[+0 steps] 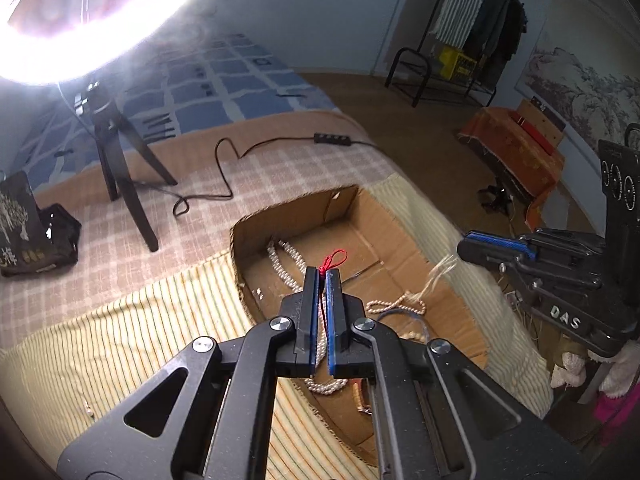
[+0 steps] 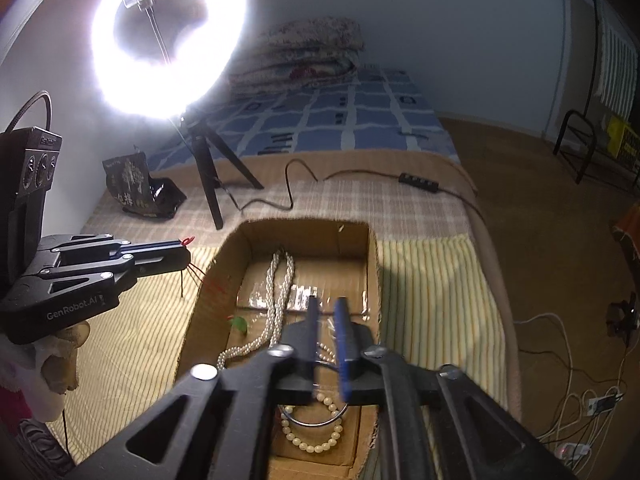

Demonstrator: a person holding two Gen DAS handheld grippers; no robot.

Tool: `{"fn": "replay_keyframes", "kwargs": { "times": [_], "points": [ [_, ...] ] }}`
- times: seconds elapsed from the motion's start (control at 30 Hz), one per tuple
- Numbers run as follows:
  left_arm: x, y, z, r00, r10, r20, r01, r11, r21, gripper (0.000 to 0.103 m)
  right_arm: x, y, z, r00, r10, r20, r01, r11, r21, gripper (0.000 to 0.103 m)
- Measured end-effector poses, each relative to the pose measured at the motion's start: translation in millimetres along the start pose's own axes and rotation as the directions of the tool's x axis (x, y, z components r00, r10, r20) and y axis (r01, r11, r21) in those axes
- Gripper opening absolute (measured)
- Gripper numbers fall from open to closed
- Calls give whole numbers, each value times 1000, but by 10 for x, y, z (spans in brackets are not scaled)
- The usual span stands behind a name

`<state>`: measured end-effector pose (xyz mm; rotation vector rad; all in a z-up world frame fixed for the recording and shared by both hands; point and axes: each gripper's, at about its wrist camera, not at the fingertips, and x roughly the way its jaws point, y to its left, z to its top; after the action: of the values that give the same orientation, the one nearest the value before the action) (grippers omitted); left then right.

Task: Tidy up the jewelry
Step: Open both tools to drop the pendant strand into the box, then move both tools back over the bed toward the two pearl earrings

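Clearly pinched between the left gripper (image 1: 322, 271) pads: a thin red cord (image 1: 334, 259), its small loop poking out past the fingertips, hand held above the open cardboard box (image 1: 404, 216). From the right wrist view, loose red strands trailing down from that hand toward the near left wall of the box, with what looks like a green pendant (image 2: 239, 323) low inside by that wall; hard to tell whether resting on the floor or just off it. Right gripper (image 2: 327, 308) narrowly parted, nothing visible between the pads, poised over the box's near half above a metal bangle (image 2: 312, 422) and a beaded bracelet (image 2: 316, 446).

Probably mid-handling of the corded piece. To do it well: keep the pinch firm, since so thin a cord could slip through the pads. Move slowly and straight so the hanging strands do not swing into the twisted pearl strand (image 1: 286, 256) just beside and snag. Keep the pendant away from the cardboard edge. Hold the right hand off the strands' path, ready only to steady or untangle. Settle the cord in a bare patch of floor, apart from the other pieces.
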<state>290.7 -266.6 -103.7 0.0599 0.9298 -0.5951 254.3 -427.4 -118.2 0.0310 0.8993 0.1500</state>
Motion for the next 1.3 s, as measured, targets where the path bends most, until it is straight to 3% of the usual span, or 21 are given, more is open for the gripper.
{"fn": "replay_keyframes", "kwargs": {
  "times": [0.03,0.07,0.1,0.13,0.17,0.23,0.43,0.47,0.53,0.6,0.7,0.77,1.3],
  "points": [
    [26,8,-20,1000,8,-10,-8,1000,1,0,26,5,-11,1000,-4,-2,4,1000,1,33],
    [43,18,-38,1000,13,-14,-13,1000,4,1,40,8,-27,1000,-12,-2,12,1000,1,34],
    [56,20,-56,1000,18,-16,-18,1000,8,8,58,10,-44,1000,-19,-6,19,1000,1,35],
    [68,27,-72,1000,23,-18,-23,1000,8,19,69,17,-53,1000,-20,-10,20,1000,2,41],
    [75,38,-88,999,26,-18,-26,1000,5,25,90,12,-70,999,-28,-15,28,1000,7,52],
    [77,60,-126,999,36,-13,-36,999,1,36,116,4,-104,999,-44,-13,44,999,19,61],
    [80,89,-147,999,49,-21,-50,999,-6,40,156,-18,-150,998,-65,-26,65,997,30,73],
    [67,87,-149,998,52,-19,-52,999,-6,44,149,-18,-156,997,-71,-24,72,997,30,75],
    [30,78,-148,998,66,-4,-66,998,-6,63,133,-16,-165,997,-78,-22,78,996,31,80],
    [-15,70,-145,997,82,10,-81,997,-8,70,100,-17,-168,996,-89,-15,89,995,35,86],
    [-57,55,-139,996,91,7,-91,996,-10,75,64,-13,-162,995,-104,-6,104,994,40,90],
    [-79,40,-138,995,102,3,-102,995,-8,77,38,-5,-163,993,-119,-7,119,992,43,98],
    [-617,-28,-269,986,143,81,-146,989,23,77,-388,175,-199,982,-185,50,183,982,37,101]
  ]
}}
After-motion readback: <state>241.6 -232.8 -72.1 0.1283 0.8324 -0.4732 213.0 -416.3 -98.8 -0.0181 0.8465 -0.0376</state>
